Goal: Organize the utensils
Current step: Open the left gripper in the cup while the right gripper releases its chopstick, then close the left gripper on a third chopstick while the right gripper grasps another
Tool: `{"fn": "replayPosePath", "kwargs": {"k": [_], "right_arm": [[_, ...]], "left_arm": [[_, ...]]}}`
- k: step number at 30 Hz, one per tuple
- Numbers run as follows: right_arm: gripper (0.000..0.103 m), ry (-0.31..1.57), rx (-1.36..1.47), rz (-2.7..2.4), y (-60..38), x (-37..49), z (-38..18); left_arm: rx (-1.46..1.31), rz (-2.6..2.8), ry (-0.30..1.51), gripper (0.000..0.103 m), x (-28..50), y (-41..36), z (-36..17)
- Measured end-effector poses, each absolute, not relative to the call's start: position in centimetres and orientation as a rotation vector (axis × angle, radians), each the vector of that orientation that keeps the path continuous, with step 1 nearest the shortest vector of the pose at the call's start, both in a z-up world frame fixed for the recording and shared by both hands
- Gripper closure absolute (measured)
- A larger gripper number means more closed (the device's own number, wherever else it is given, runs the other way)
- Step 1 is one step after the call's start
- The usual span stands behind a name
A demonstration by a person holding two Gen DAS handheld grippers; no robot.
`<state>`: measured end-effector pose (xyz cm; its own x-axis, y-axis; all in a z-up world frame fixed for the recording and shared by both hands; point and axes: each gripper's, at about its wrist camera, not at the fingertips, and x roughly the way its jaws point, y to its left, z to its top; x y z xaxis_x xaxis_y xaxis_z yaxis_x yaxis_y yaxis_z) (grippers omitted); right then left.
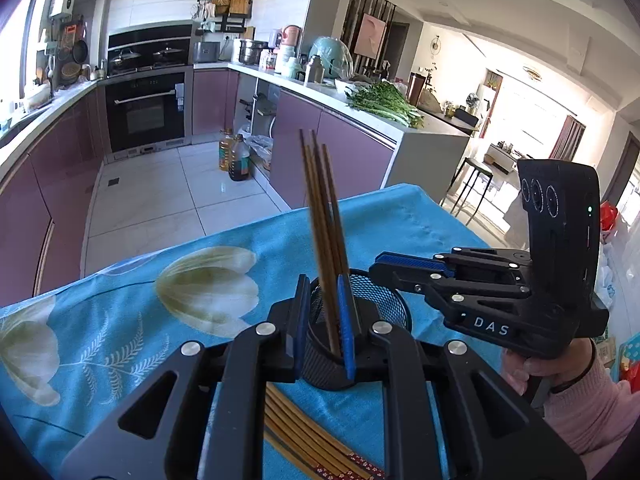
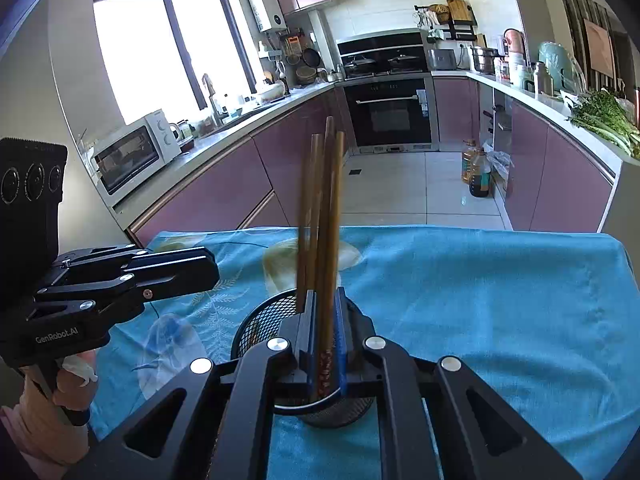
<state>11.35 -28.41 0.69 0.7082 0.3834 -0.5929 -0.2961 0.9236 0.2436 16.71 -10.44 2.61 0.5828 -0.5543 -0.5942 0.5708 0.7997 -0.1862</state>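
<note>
Standing chopsticks (image 1: 324, 220) in mesh holder (image 1: 372, 300), centre frame | we judge the task partway: more chopsticks (image 1: 304, 436) lie on the blue tablecloth (image 1: 160, 340), bottom centre | left gripper (image 1: 323, 328) slightly parted, pinching nothing | right gripper (image 1: 380, 266) pressed together, empty

chopsticks in mesh cup (image 1: 362, 320): 4 (image 1: 320, 216) | claws: 2 (image 1: 324, 320) (image 2: 326, 332) | oil bottles: 2 (image 1: 234, 156)
</note>
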Motion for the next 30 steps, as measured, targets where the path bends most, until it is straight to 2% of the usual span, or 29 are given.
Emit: {"fn": "replayPosePath", "kwargs": {"k": [3, 7, 12, 23, 30], "right_arm": [[0.088, 0.662, 0.122, 0.401, -28.1, 10.0, 1.0], [0.075, 0.621, 0.102, 0.460, -27.5, 7.6, 1.7], [0.067, 0.624, 0.066, 0.546, -25.7, 5.2, 1.3], [0.066, 0.808, 0.050, 0.563, -22.8, 4.3, -5.1], [0.067, 0.869, 0.041, 0.526, -22.4, 4.7, -7.2]], "left_arm": [[0.016, -0.630, 0.657, 0.085, 15.3, -9.2, 2.6], [0.001, -0.585, 0.615, 0.076, 13.1, -6.9, 2.3], [-0.022, -0.535, 0.633, 0.069, 10.5, -4.3, 0.2], [-0.025, -0.498, 0.808, 0.066, 8.0, -3.3, -7.3], [-0.015, -0.489, 0.883, 0.066, 8.5, -4.7, -10.0]]}}
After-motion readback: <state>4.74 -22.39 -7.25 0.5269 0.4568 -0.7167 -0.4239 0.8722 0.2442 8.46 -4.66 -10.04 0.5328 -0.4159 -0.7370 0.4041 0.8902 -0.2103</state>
